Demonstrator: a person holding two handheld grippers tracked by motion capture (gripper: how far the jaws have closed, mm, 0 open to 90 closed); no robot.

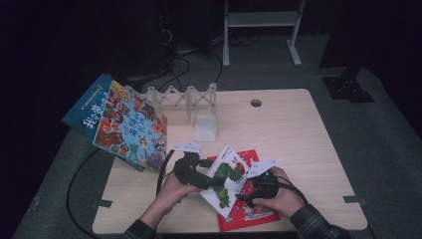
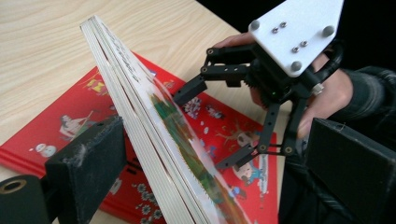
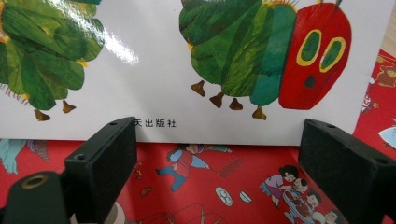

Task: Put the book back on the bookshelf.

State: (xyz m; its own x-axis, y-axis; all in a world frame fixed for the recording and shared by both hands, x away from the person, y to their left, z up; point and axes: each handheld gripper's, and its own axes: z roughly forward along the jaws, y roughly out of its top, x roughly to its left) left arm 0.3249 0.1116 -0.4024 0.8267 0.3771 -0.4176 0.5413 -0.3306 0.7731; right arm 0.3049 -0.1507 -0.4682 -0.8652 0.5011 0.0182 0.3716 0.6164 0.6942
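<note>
A white picture book with a green caterpillar (image 1: 226, 179) (image 2: 154, 126) (image 3: 187, 60) stands tilted up on one edge over a red picture book (image 1: 249, 211) (image 2: 70, 121) (image 3: 210, 186) that lies flat near the table's front edge. My left gripper (image 1: 214, 183) (image 2: 217, 140) straddles the white book's page edge. One pad (image 2: 88, 163) lies close against its back and the other pad (image 2: 350, 172) stands well clear, so the gripper is open. My right gripper (image 1: 244, 194) (image 2: 203, 130) (image 3: 217, 140) faces the cover from the other side, open, with one fingertip near the cover.
A large colourful book (image 1: 119, 122) overhangs the table's left corner. A white folding rack (image 1: 181, 97) and a white upright block (image 1: 205, 127) stand at the back middle. The light wooden table (image 1: 298, 139) has a cable hole (image 1: 256, 103). Black cables trail off the left side.
</note>
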